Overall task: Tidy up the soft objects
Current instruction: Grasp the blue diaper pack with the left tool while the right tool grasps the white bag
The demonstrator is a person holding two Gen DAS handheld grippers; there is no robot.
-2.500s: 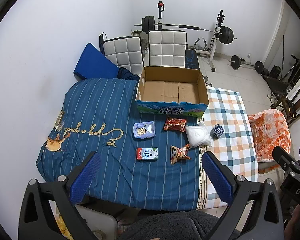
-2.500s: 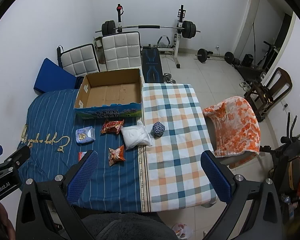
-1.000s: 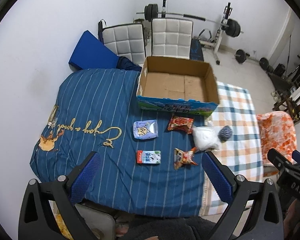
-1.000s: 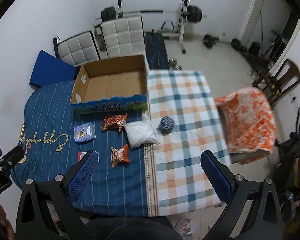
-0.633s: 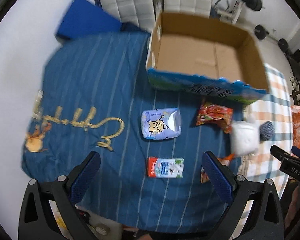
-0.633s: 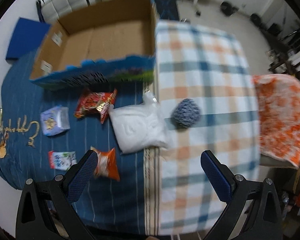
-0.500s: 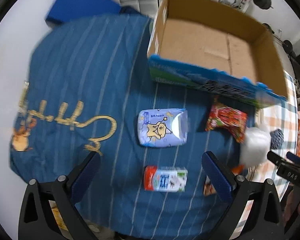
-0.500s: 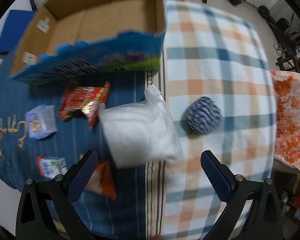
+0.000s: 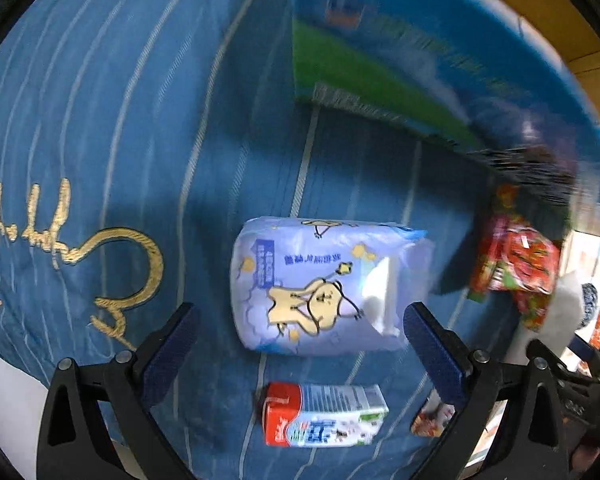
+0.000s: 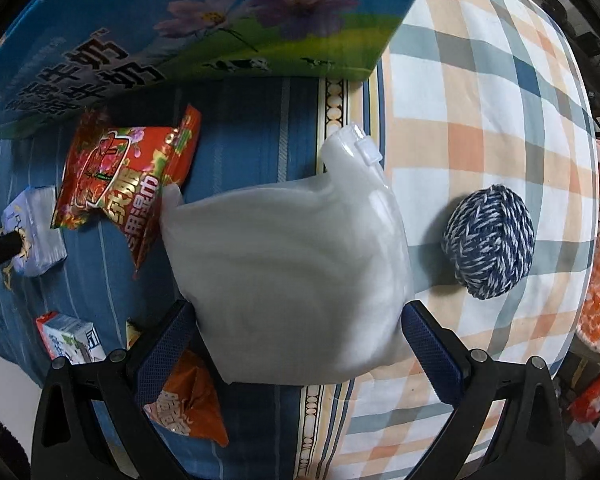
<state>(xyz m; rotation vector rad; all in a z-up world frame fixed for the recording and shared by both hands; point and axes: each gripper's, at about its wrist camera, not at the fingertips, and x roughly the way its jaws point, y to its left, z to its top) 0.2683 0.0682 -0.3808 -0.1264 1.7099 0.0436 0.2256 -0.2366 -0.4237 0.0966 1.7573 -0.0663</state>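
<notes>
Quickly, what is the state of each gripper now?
Left gripper: open, around the tissue pack, not gripping.
Right gripper: open, around the white bag, not gripping.

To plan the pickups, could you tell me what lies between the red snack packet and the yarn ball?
The white zip bag, seen in the right wrist view.

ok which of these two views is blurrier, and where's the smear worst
Left wrist view is blurrier: the printed blue-and-green cardboard box and red crinkly snack packet smear at the upper right, while the pale blue tissue pack stays readable. Right wrist view is mostly sharp: the white zip pouch and blue-and-white yarn ball are crisp, edges fisheye-bent.
</notes>
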